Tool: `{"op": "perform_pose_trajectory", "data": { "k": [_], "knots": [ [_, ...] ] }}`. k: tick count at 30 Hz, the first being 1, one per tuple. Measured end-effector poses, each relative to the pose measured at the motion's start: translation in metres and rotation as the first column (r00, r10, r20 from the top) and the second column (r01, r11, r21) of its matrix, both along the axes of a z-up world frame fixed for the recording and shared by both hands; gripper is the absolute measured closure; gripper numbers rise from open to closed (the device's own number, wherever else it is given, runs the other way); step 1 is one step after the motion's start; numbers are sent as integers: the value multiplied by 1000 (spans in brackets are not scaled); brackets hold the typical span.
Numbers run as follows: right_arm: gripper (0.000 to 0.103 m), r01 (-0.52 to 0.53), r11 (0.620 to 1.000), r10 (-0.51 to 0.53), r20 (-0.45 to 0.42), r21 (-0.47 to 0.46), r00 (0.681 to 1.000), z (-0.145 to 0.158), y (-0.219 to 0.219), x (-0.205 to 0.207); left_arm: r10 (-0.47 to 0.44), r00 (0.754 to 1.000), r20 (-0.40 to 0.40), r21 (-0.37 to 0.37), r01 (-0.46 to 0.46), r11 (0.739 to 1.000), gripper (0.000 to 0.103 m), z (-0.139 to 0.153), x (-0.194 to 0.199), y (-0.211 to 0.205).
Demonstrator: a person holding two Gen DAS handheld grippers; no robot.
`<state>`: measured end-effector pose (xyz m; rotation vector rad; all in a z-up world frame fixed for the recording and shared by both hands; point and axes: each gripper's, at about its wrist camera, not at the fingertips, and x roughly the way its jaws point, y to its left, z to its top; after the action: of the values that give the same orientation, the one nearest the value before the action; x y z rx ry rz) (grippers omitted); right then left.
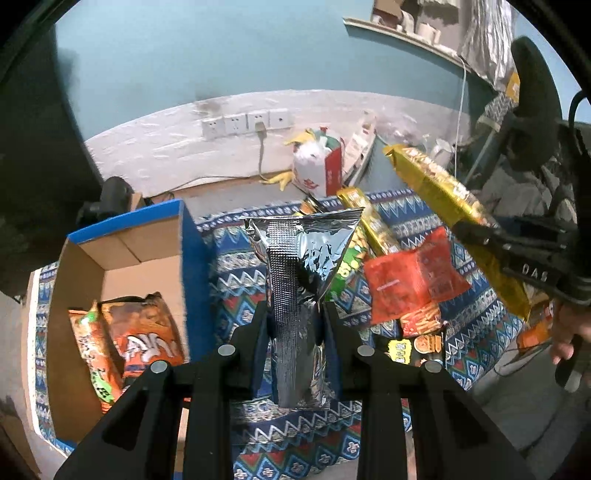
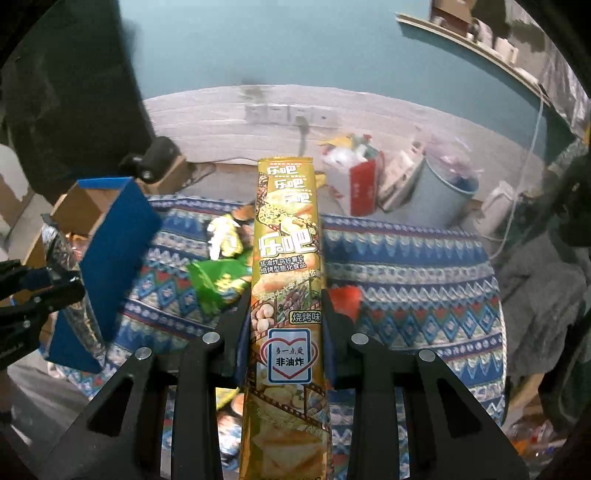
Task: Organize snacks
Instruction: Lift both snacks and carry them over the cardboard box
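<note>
My left gripper (image 1: 294,321) is shut on a silver foil snack bag (image 1: 299,266) and holds it upright above the patterned cloth (image 1: 476,332), just right of the blue cardboard box (image 1: 192,273). The box holds two orange snack bags (image 1: 144,332). My right gripper (image 2: 284,325) is shut on a long gold snack pack (image 2: 286,258), which also shows at the right of the left wrist view (image 1: 443,192). A red bag (image 1: 406,280), a green bag (image 1: 351,258) and another gold pack (image 1: 373,221) lie on the cloth. The left gripper shows at the left edge of the right wrist view (image 2: 44,291).
A wall with sockets (image 1: 243,123) stands behind. A red-and-white bag (image 1: 321,166) and a pale blue bin (image 2: 439,199) sit on the floor beyond the cloth. A shelf (image 1: 406,33) runs at upper right. Grey fabric (image 2: 543,280) lies to the right.
</note>
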<state>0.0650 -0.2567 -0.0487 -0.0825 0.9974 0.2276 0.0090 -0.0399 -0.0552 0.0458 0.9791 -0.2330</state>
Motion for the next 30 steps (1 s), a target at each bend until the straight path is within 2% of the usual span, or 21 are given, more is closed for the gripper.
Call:
{"op": "perform_pose_trajectory", "data": {
  "k": [17,23,30],
  "knots": [
    [74,-141,989,141,1,47,990,19,105,17,112,992,60,-61,-108,992,75,26,-11,82],
    [74,-193,979,193,6,67,981,26,147,18,138,985,107,-24,-136,990,75,34,-15,103],
    [74,-243,967,245,-13,78,970,21,194,25,191,977,92,-19,-190,982,75,26,-13,133]
  ]
}}
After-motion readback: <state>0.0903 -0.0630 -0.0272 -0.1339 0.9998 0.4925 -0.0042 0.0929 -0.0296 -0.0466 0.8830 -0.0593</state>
